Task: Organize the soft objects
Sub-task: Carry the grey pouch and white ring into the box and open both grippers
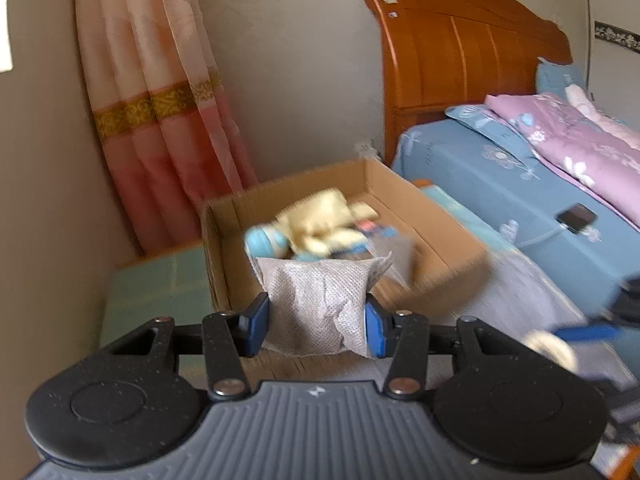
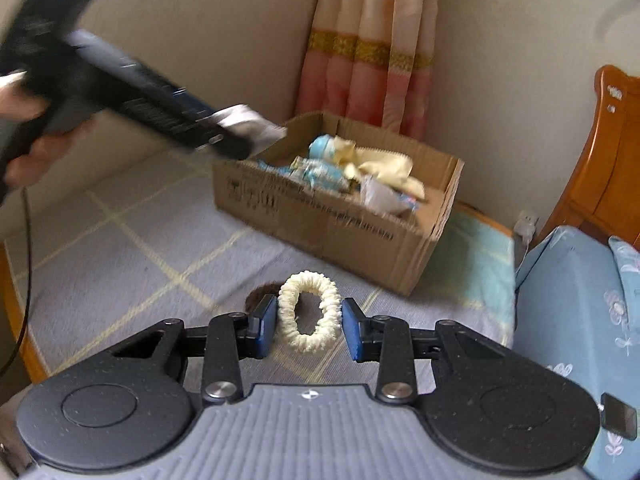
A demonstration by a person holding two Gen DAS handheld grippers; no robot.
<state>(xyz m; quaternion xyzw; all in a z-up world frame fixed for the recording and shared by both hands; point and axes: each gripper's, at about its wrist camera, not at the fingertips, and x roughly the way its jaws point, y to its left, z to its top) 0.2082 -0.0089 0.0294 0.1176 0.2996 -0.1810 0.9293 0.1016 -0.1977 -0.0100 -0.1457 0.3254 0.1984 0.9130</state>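
Bedroom mat [image 2: 120, 264] | left gripper [image 1: 316, 320] pinches limp grey cloth [image 1: 320, 300] | right gripper [image 2: 308, 326] clamps squashy scrunchie [image 2: 309, 307] sidewise.

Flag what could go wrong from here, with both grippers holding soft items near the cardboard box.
1. The left gripper pinches only a bunched fold of the grey cloth; it could slip out before reaching the box.
2. The right gripper squeezes the cream scrunchie by its sides; being springy, it may pop free.
3. The left gripper is near the box's front rim in the right wrist view; the cloth might land outside on the mat.
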